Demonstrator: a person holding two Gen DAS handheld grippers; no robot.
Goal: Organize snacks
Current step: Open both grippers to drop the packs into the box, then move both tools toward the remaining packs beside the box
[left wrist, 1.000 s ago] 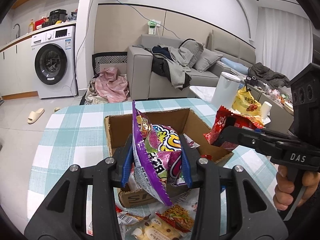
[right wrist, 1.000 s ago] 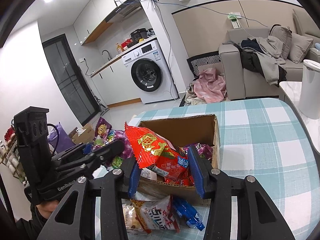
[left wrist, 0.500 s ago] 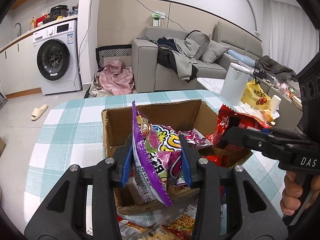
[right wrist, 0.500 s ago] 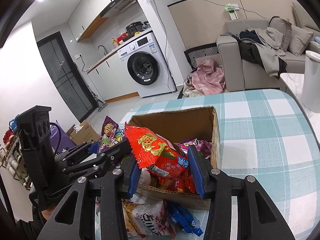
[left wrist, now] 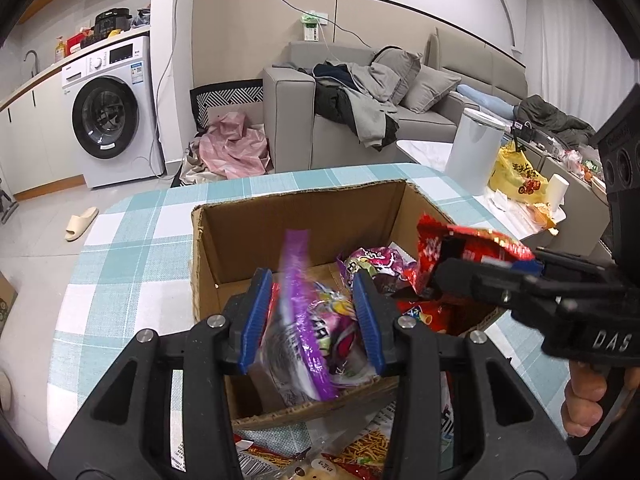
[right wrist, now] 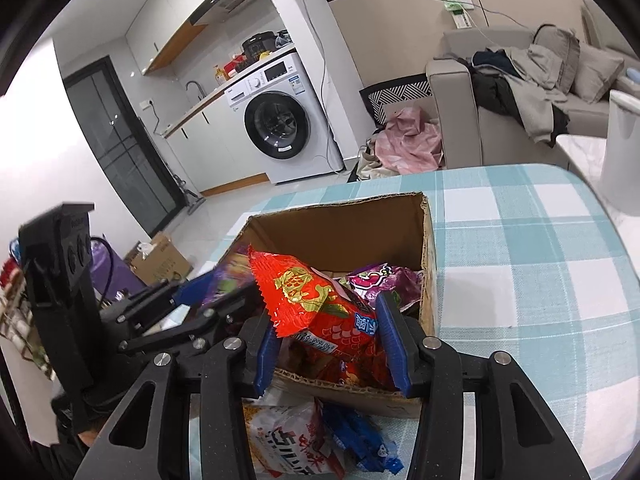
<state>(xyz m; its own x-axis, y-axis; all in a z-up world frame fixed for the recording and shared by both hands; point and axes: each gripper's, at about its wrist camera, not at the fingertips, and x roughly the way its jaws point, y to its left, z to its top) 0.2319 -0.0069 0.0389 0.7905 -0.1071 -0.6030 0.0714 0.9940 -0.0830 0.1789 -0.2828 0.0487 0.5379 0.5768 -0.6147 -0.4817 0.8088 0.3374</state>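
Note:
An open cardboard box [left wrist: 280,216] [right wrist: 344,224] stands on the checked table with several snack bags inside. My left gripper [left wrist: 312,316] is over the box's near edge, its jaws wider than the blurred purple snack bag [left wrist: 308,328] between them; the bag is dropping into the box. My right gripper [right wrist: 334,340] is shut on a red snack bag [right wrist: 316,300] and holds it above the box's near edge. It also shows in the left wrist view [left wrist: 472,276] with the red bag [left wrist: 464,240].
Loose snack packets [right wrist: 296,440] [left wrist: 352,452] lie on the table [right wrist: 540,280] in front of the box. A white bin [left wrist: 472,152] and a yellow bag [left wrist: 518,178] stand beyond the table's right side.
Both grippers moved forward and down over the box. The left jaws opened and the purple bag slipped down, now blurred. The right gripper still holds the red bag.

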